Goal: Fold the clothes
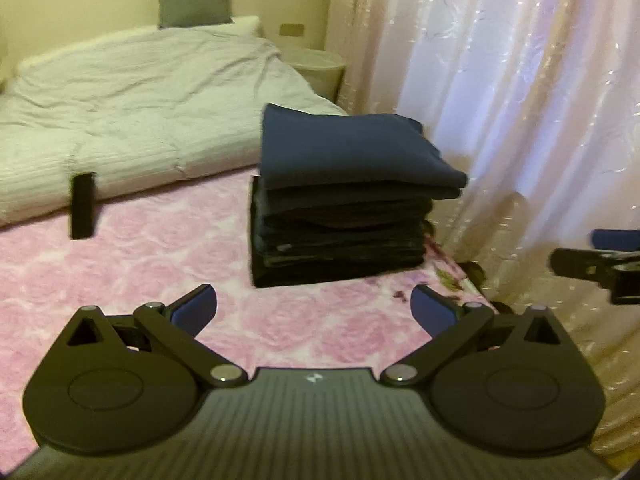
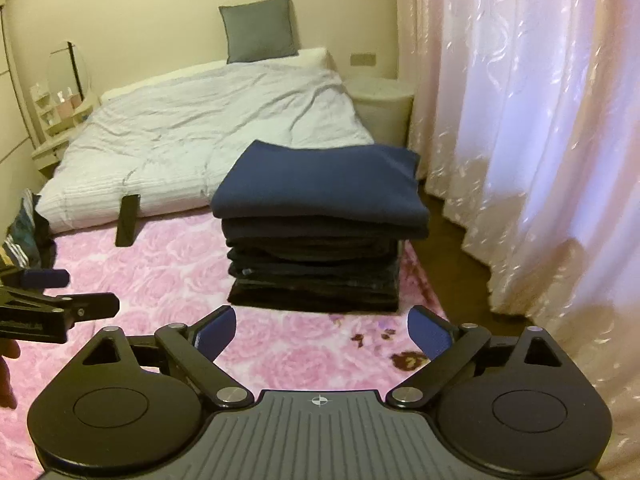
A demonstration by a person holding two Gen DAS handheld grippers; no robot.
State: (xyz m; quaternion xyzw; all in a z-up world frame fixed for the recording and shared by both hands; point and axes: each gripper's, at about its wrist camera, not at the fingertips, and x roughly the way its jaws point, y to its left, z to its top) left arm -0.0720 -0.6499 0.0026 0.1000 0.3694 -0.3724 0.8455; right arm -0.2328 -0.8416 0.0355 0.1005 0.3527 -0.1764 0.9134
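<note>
Left hand-held gripper (image 1: 314,312) wide, empty. Right hand-held gripper (image 2: 320,334) wide, empty. Folded dark clothes stack (image 2: 316,248) at 12 o'clock on pink blanket (image 2: 160,280); navy garment (image 2: 320,188) topmost.

The bed (image 2: 168,280) fills the middle of the right wrist view, covered in a pink rose-patterned blanket (image 2: 280,356). Centre frame on it sits a stack of folded dark clothes (image 2: 316,240), a navy piece on top. Behind, a rumpled white duvet (image 2: 208,128). A black remote (image 2: 127,220) leans against its edge, left of the stack.
</note>
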